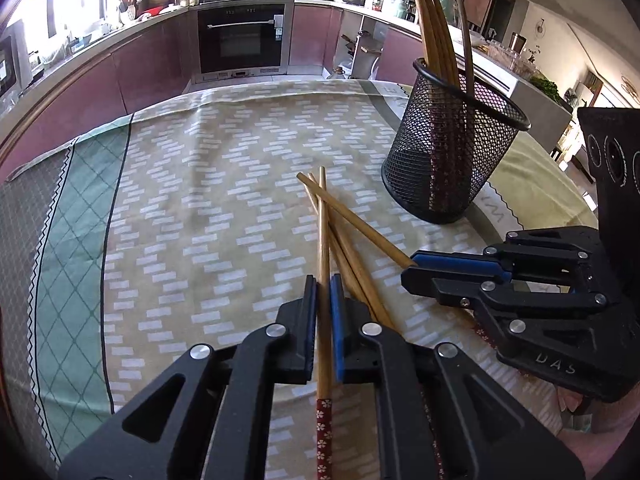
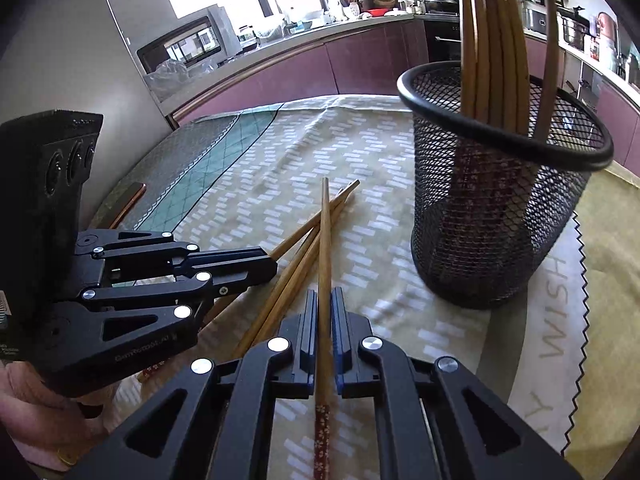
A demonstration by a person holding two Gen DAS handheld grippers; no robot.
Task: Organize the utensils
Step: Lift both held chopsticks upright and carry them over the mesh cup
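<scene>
Jaws clamped, bamboo chopstick [image 1: 322, 240], red floral handle

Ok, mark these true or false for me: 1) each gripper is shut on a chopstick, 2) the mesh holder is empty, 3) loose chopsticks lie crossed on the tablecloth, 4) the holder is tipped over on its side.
1) True: the left gripper and the right gripper each clamp one chopstick.
2) False: the mesh holder already has several chopsticks standing in it.
3) True: a few loose chopsticks lie crossed on the tablecloth.
4) False: the holder stands upright on the cloth.
</scene>
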